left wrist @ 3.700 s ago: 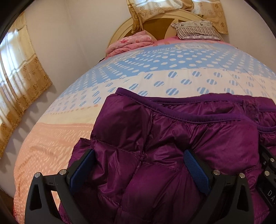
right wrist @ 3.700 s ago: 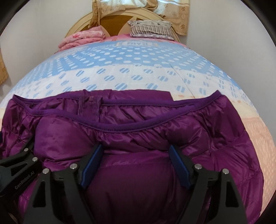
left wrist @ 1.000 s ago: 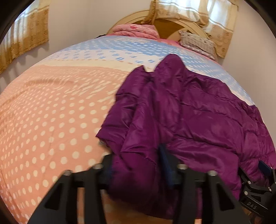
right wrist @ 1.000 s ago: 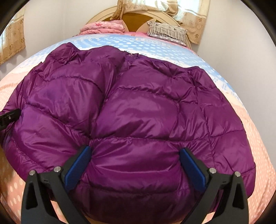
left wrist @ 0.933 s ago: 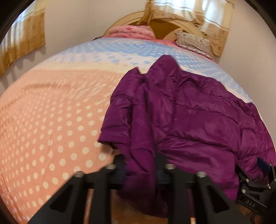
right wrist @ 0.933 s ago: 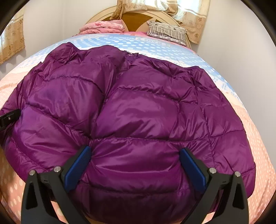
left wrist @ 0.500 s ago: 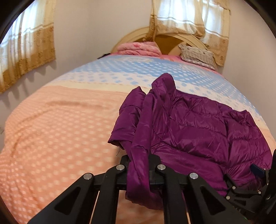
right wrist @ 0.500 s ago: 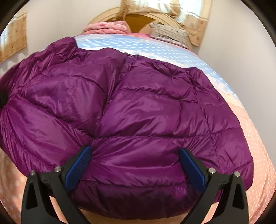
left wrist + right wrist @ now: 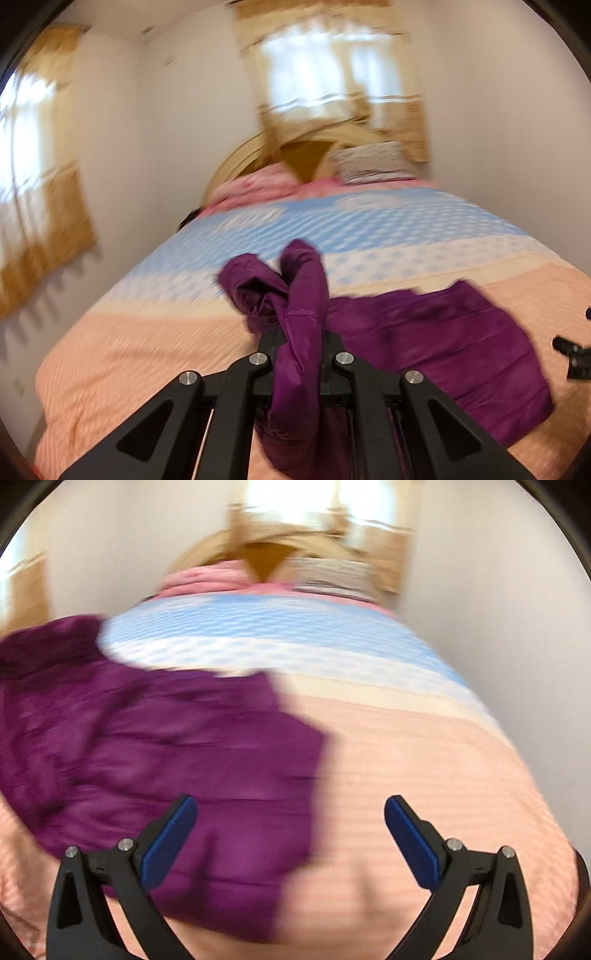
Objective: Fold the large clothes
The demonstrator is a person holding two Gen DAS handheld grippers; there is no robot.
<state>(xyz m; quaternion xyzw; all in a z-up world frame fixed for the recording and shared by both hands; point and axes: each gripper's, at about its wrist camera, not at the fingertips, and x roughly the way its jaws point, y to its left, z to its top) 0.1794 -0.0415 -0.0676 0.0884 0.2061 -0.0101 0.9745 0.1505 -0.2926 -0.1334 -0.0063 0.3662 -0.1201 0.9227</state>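
Observation:
A purple puffer jacket point(image 9: 436, 332) lies on the bed, and its left edge is lifted off the cover. My left gripper point(image 9: 300, 341) is shut on that edge: a fold of purple cloth stands up between its jaws and hangs down in front. In the blurred right wrist view the jacket point(image 9: 155, 746) fills the left half. My right gripper point(image 9: 290, 823) is open, and nothing is between its blue pads point(image 9: 168, 843). It hovers over the jacket's right edge and the peach cover. The right gripper's black body point(image 9: 574, 360) shows at the right rim of the left wrist view.
The bed cover point(image 9: 122, 347) is peach with white dots near me and blue and white further back. A pink folded quilt point(image 9: 255, 188) and a striped pillow point(image 9: 369, 162) lie by the curved headboard. Curtained windows are behind and at left. A white wall is close on the right.
My left gripper has closed on the jacket's left edge and lifted it, and the view has tilted up. My right gripper, still open, has swung right, off the jacket's middle.

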